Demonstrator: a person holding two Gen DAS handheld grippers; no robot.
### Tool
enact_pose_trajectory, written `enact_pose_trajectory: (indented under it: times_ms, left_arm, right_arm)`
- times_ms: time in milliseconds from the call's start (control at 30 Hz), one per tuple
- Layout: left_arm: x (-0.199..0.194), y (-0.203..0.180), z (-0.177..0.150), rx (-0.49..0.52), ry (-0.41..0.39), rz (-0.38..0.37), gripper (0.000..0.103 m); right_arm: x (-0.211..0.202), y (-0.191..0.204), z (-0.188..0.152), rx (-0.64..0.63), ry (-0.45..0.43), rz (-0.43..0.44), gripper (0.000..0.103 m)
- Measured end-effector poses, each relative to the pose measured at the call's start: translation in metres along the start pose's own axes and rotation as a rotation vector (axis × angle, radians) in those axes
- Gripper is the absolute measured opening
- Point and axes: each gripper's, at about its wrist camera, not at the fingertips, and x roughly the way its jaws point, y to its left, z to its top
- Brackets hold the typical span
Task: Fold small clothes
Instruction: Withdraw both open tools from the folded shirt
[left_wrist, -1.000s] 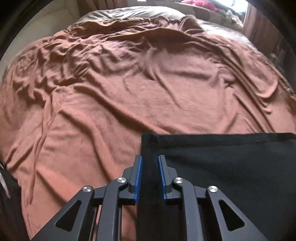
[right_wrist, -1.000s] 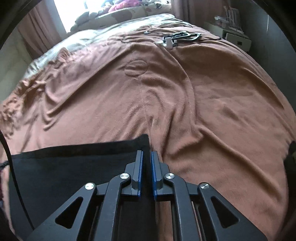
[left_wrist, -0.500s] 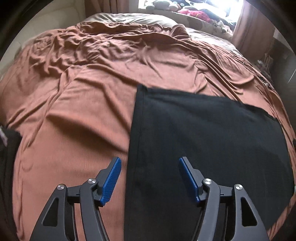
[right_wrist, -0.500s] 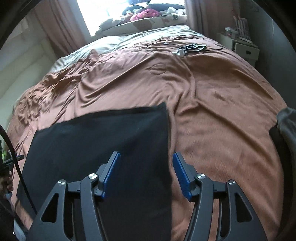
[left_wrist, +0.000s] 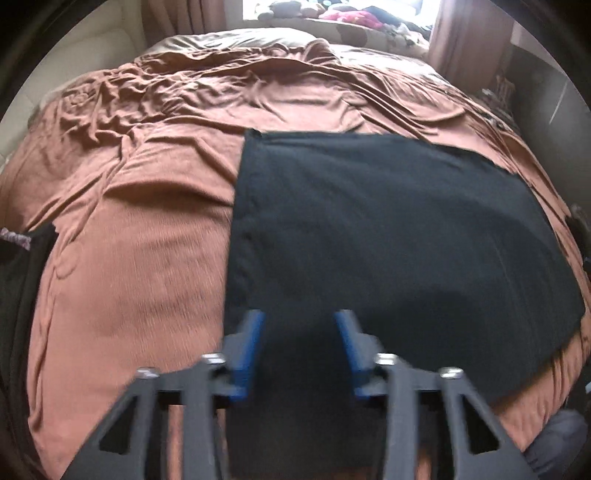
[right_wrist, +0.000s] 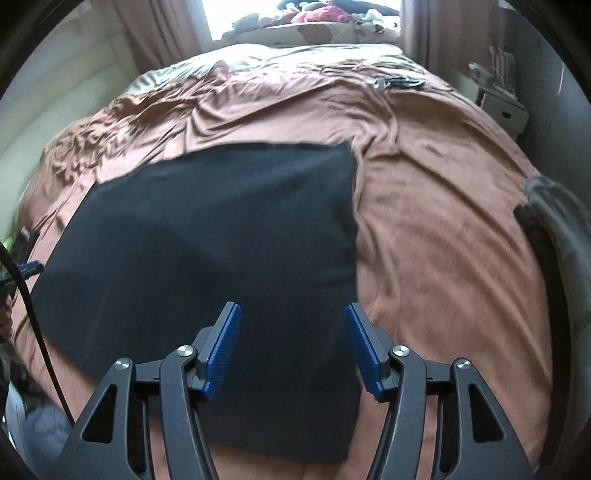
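Both tools have let go and drawn back; black cloth lies flat on the bed ahead. Left tool has just narrowed, empty; right tool gapes. Next fold needs fresh edge grips.

A rumpled brown blanket covers the bed. Pillows and soft toys crowd its far edge under the window, pink curtains hang beside, and a white bedside cabinet stands off the far right corner.
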Motion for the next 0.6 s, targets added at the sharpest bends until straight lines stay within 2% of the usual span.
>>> enact_pose_trajectory:
  times_ms: [33, 167, 367, 600]
  left_arm:
    - [-0.001, -0.003, -0.005, 0.005, 0.004, -0.002, 0.023]
    - [-0.003, -0.011, -0.025, 0.018, 0.020, 0.000, 0.023]
    - [-0.008, -0.001, -0.058, -0.043, 0.055, 0.007, 0.022]
    - [-0.030, 0.022, -0.090, -0.155, 0.039, -0.027, 0.022]
  right_arm:
    - [-0.001, 0.001, -0.006, -0.001, 0.007, 0.001, 0.056]
    - [-0.001, 0.001, -0.016, 0.021, 0.029, 0.016, 0.051]
    - [-0.002, -0.001, -0.039, 0.070, 0.065, 0.014, 0.051]
    - [-0.008, -0.012, -0.068, 0.144, 0.090, 0.037, 0.051]
